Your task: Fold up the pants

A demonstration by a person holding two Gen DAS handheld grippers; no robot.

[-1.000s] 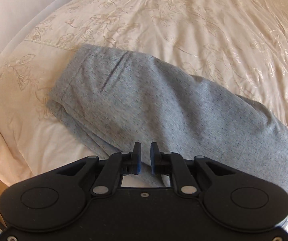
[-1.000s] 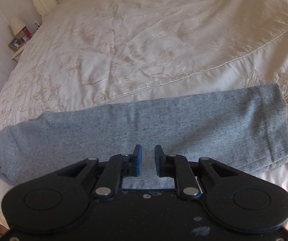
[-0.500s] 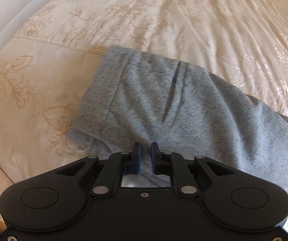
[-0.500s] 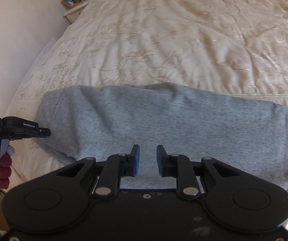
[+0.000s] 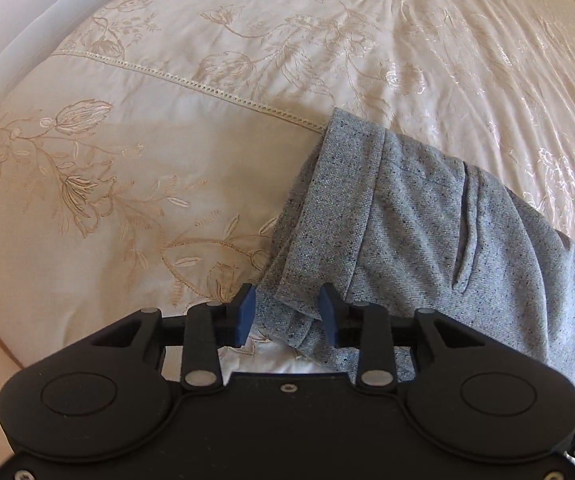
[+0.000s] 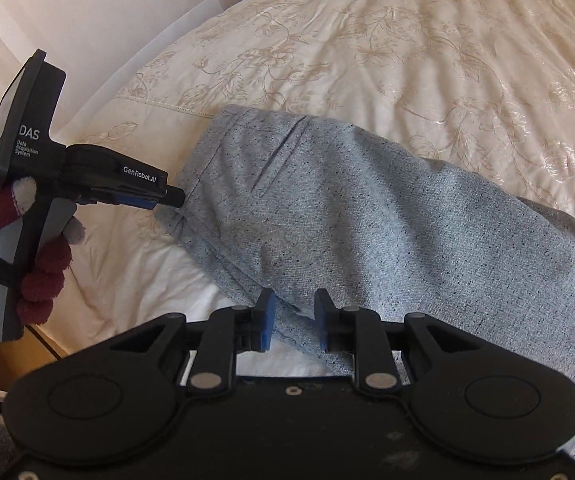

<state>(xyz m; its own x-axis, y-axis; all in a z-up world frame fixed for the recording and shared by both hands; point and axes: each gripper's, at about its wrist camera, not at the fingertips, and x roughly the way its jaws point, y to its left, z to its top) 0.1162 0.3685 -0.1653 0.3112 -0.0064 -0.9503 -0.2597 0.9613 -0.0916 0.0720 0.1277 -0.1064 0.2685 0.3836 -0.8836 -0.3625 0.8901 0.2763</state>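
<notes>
Pants (image 5: 427, 224), grey and speckled, folded lengthwise and laid across a cream embroidered bedspread (image 5: 247, 60), waistband end toward the foot corner of the bed. Waistband (image 5: 327, 208) turned up at the near edge, pocket slit (image 5: 465, 232) showing just beyond it.

Left gripper (image 5: 286, 312) parted wide, blue pads (image 5: 244, 314) standing either side of the waistband corner, cloth lying in the gap between them but not pinched. Released, then, not clamped. In the right wrist view, same left gripper (image 6: 169, 199) seen from the side, tip touching or just beside the waistband edge of the pants (image 6: 367, 220); held by a hand in a dark red glove (image 6: 27, 256) with grey fingertips.

Right gripper (image 6: 292, 322) likewise parted, narrower than the left, pads (image 6: 265, 322) either side of the lower folded edge of the pants, cloth passing through the gap. Cannot tell whether the pads touch the fabric; not closed on it.

Bedspread (image 6: 407, 40) running off to the far side under sunlight, a stitched hem line (image 5: 207, 84) crossing it and passing under the waistband. Pale wall (image 6: 107, 8) beyond the bed's edge.
</notes>
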